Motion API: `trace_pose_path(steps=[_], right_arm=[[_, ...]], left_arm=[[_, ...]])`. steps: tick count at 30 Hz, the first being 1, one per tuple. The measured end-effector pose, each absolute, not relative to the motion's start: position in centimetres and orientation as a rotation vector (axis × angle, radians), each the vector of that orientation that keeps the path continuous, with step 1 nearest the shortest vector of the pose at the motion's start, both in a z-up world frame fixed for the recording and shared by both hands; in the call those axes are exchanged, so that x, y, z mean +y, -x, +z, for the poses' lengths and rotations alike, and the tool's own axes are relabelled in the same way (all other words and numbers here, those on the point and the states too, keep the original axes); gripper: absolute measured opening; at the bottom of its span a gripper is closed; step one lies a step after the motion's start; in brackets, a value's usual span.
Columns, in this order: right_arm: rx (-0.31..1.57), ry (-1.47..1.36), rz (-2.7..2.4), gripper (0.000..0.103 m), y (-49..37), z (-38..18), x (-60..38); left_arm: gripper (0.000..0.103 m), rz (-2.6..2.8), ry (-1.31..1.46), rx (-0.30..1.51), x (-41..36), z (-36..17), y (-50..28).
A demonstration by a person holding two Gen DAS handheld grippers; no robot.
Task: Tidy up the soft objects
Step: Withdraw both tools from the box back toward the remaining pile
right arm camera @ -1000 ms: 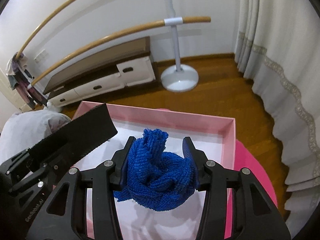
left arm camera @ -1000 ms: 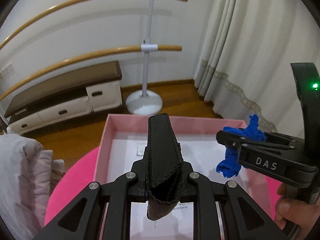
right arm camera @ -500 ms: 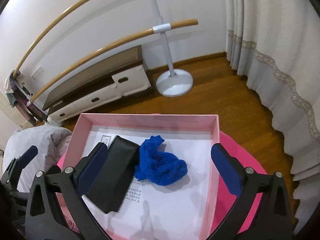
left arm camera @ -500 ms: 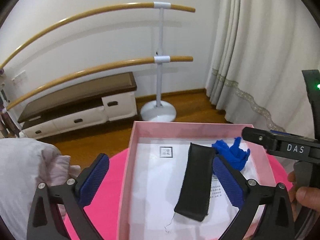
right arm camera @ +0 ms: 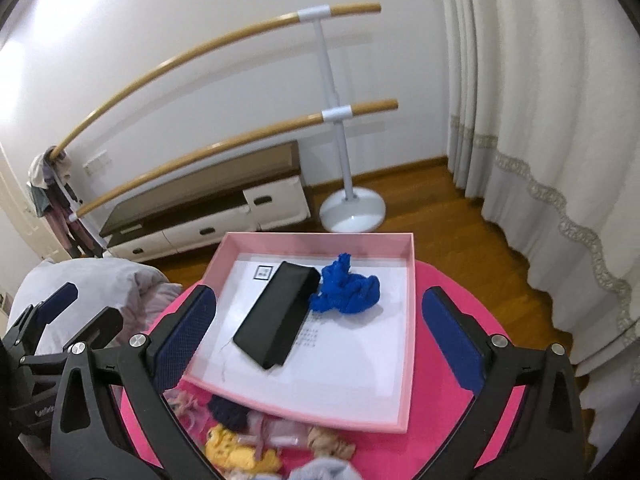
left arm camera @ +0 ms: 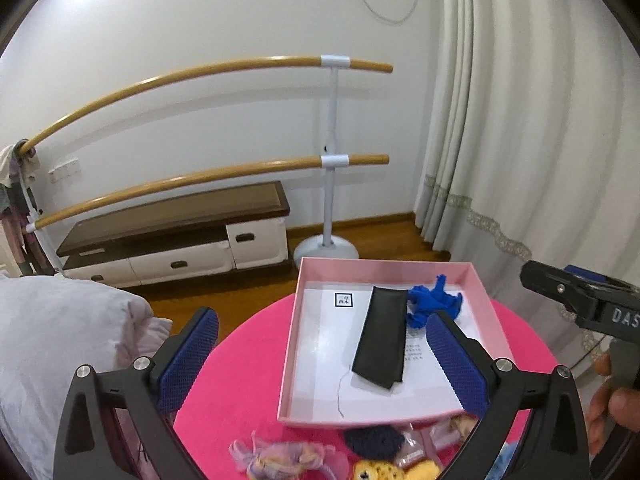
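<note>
A pink box (left arm camera: 478,282) (right arm camera: 412,280) stands on a round pink table (left arm camera: 248,344) (right arm camera: 452,292). Inside lie a flat black cloth (left arm camera: 382,340) (right arm camera: 278,310) and a crumpled blue cloth (left arm camera: 434,304) (right arm camera: 346,290), side by side and touching. My left gripper (left arm camera: 320,364) is open and empty, raised above the box's near left. My right gripper (right arm camera: 320,336) is open and empty, above the box's near edge. A pile of small soft items (left arm camera: 372,452) (right arm camera: 248,436) lies in front of the box, partly hidden by the grippers.
A grey pillow or duvet (left arm camera: 52,344) (right arm camera: 100,280) lies left of the table. Behind stand a ballet barre (left arm camera: 332,160) (right arm camera: 340,120), a low drawer cabinet (left arm camera: 176,248) and white curtains (left arm camera: 520,140) on a wood floor.
Both grippers have let go: the black cloth and the blue cloth now lie in the box. Both grippers have opened wide and pulled back and up from the box.
</note>
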State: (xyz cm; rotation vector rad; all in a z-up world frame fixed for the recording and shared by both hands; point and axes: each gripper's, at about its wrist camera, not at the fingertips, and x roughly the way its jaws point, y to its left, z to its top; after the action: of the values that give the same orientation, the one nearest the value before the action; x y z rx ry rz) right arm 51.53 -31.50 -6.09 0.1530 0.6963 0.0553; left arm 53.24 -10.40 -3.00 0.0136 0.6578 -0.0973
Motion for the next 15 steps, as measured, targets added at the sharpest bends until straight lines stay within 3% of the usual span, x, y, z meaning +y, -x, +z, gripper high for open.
trace_pose_path(steps=[15], right_arm=[[0.503,-0.130,0.003,0.103,-36.0,-3.3,-29.6]], left_arm=[[0.103,-0.080,0.012,0.529,-9.5,-3.0,-43.4]])
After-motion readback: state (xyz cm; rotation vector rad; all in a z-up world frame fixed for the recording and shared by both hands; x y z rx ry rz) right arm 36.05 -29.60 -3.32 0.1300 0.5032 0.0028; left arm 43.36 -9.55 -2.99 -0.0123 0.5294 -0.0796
